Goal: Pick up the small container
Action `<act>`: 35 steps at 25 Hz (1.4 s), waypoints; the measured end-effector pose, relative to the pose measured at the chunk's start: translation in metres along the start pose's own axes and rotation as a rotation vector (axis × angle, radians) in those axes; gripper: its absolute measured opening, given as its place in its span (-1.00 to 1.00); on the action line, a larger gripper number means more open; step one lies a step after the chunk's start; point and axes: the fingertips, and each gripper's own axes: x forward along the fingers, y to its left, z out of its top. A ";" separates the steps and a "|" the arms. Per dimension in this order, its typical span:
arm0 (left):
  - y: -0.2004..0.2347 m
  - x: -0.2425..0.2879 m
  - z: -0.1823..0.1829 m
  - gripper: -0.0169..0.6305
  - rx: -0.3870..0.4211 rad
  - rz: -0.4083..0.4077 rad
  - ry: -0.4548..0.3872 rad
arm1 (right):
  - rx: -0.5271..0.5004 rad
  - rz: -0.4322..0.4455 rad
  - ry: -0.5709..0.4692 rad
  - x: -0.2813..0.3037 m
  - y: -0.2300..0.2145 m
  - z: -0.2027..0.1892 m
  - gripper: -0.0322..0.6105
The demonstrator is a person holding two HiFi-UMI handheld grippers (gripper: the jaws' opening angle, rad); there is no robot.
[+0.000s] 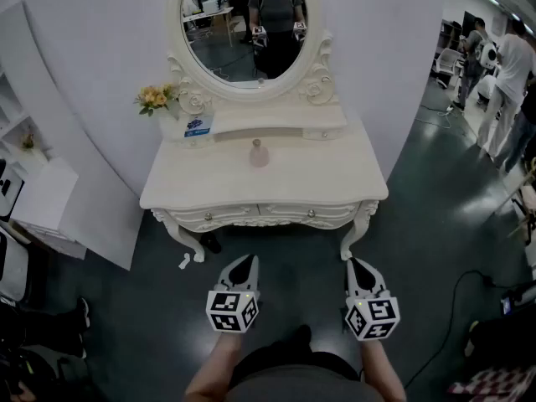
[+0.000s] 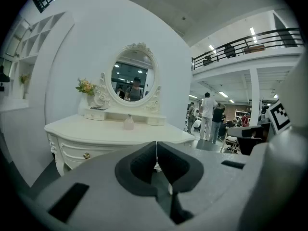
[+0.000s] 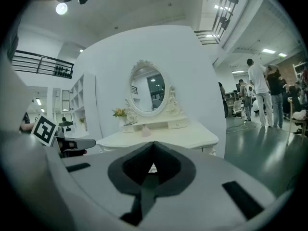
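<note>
A small pale pink bottle-shaped container [image 1: 260,153] stands upright on the white dressing table [image 1: 335,187], just in front of the mirror's shelf. It shows small and far in the left gripper view [image 2: 128,123] and the right gripper view [image 3: 146,132]. My left gripper [image 1: 249,263] and right gripper [image 1: 354,265] hang side by side over the dark floor, short of the table's front edge. Both are shut with nothing between the jaws, and both are far from the container.
An oval mirror [image 1: 243,25] stands at the table's back, with yellow flowers [image 1: 155,98] and a blue card [image 1: 198,126] at the left. White shelving [image 1: 33,191] stands at the left. People [image 1: 507,82] stand at the far right. A cable [image 1: 465,287] lies on the floor.
</note>
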 end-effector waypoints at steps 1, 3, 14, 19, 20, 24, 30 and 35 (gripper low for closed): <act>0.001 0.002 0.002 -0.92 0.002 0.000 -0.003 | -0.001 0.001 -0.005 0.002 0.000 0.002 -0.89; 0.002 0.004 0.005 -0.92 0.004 0.000 -0.007 | -0.003 0.004 -0.013 0.005 0.000 0.005 -0.89; 0.007 0.011 0.016 -0.92 0.011 0.037 -0.028 | -0.004 0.068 -0.043 0.021 0.001 0.015 -0.89; 0.009 0.012 0.023 -0.92 0.024 0.065 -0.045 | -0.010 0.100 -0.056 0.027 0.001 0.022 -0.89; 0.011 0.012 0.025 -0.92 0.026 0.071 -0.049 | -0.013 0.106 -0.058 0.027 0.001 0.024 -0.89; 0.017 0.013 0.029 -0.81 0.020 0.093 -0.058 | -0.016 0.130 -0.056 0.035 0.004 0.025 -0.89; 0.030 0.022 0.027 -0.65 0.008 0.110 -0.047 | -0.011 0.173 -0.044 0.054 0.013 0.024 -0.89; 0.047 0.047 0.034 -0.60 0.002 0.111 -0.048 | -0.012 0.174 -0.045 0.082 0.011 0.032 -0.89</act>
